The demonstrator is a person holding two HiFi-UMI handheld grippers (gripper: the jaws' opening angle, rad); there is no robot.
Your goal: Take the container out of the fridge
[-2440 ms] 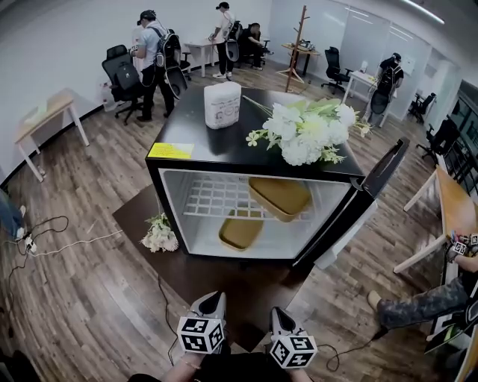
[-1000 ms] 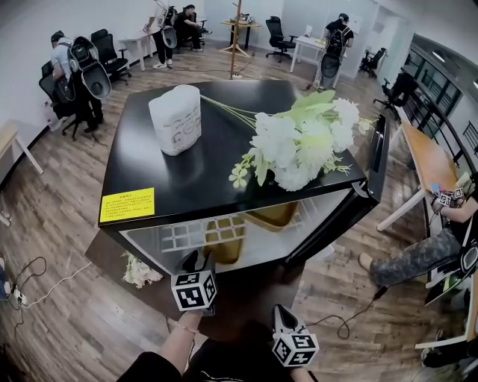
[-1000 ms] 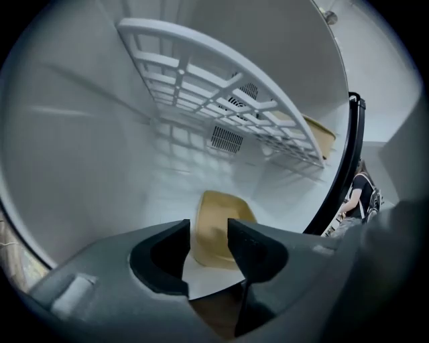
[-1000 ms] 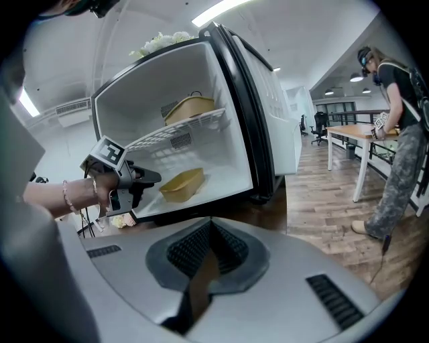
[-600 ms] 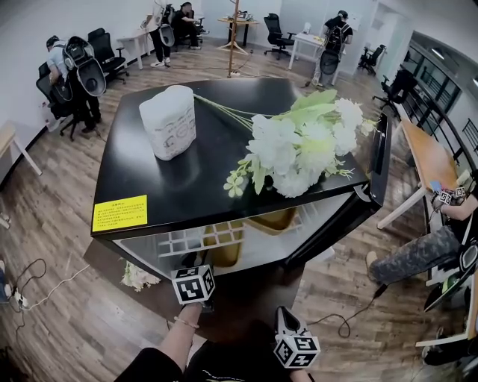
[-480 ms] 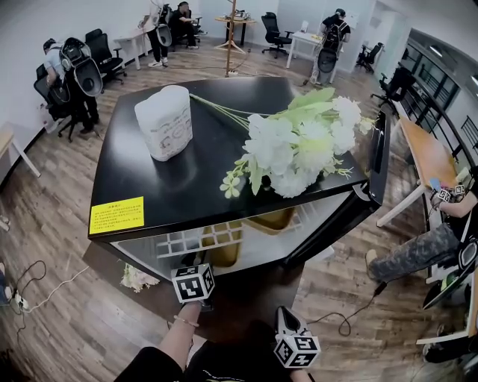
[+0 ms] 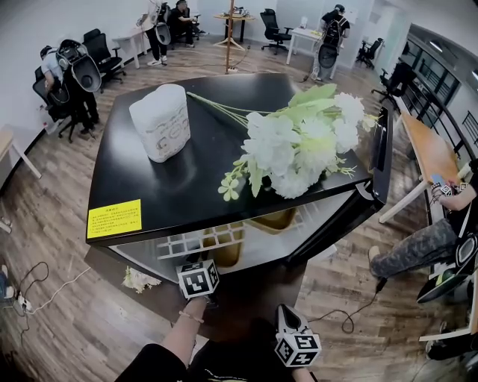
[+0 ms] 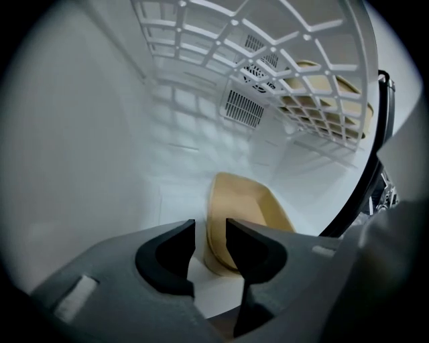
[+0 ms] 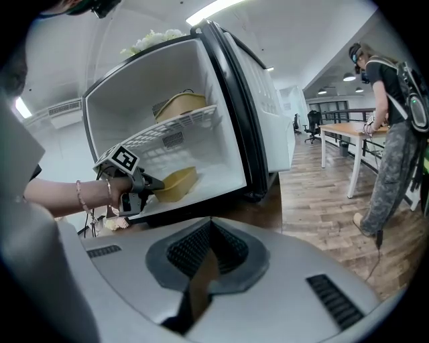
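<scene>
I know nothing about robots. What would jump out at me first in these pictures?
A big bunch of white flowers lies on top of a black mini fridge in an open office. Its door stands open, and the left claw reaches inside toward a tan container on the fridge floor. The claw's jaws have just been closing but stand apart, the container's rim at the gap, not gripped.

Bright, even light from a ceiling strip [image 9: 213,9] fills the room, the white inside of the fridge [image 8: 87,134] glows softly, and every view bulges fisheye-fashion, both gripper views vignetted black.
</scene>
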